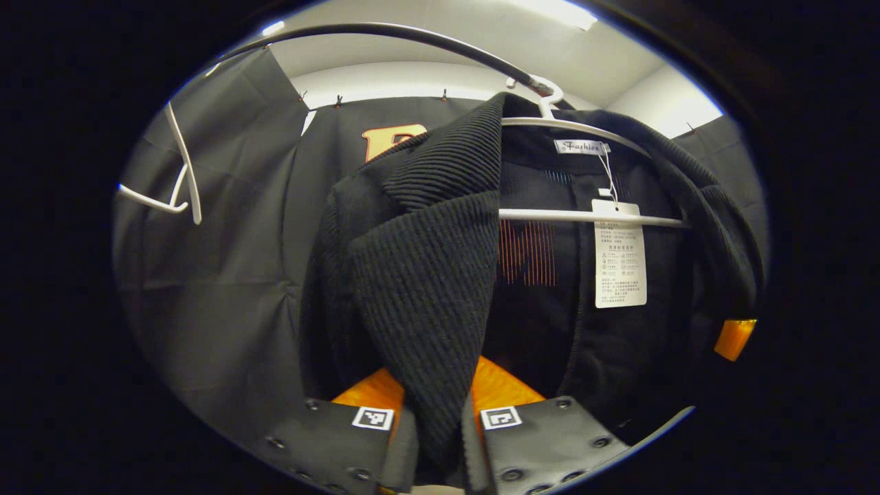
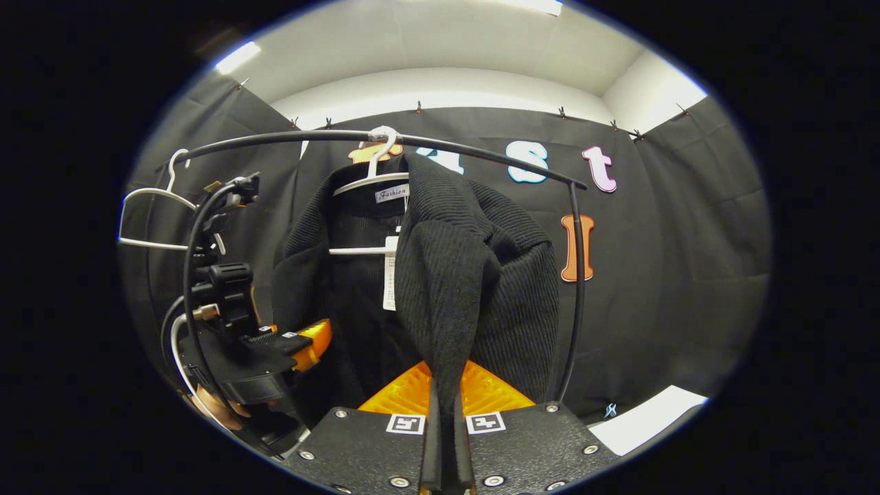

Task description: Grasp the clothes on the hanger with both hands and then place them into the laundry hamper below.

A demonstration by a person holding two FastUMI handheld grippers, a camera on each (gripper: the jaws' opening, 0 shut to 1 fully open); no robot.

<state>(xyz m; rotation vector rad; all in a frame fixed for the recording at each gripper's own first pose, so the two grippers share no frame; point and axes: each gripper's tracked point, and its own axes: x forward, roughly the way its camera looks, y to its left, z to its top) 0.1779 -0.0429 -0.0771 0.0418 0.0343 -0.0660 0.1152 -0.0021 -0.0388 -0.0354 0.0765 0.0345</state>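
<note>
1. Your left tool [image 1: 440,419] pinches the ribbed black jacket's [image 1: 426,275] front edge, centre frame.
2. Your right tool [image 2: 445,423] clamps the other front edge.
3. The jacket hangs lengthwise downward on a white hanger [image 2: 371,180] from the curved black rail [image 2: 481,148].

At the bottom of the left gripper view, the left gripper [image 1: 438,440] has dark textured plates studded with round screws, each bearing a square black-and-white marker. The right gripper [image 2: 445,440], bottom centre of the right gripper view, looks alike. At lower left there, looping black and white cables [image 2: 187,302] trail from the left gripper.
</note>
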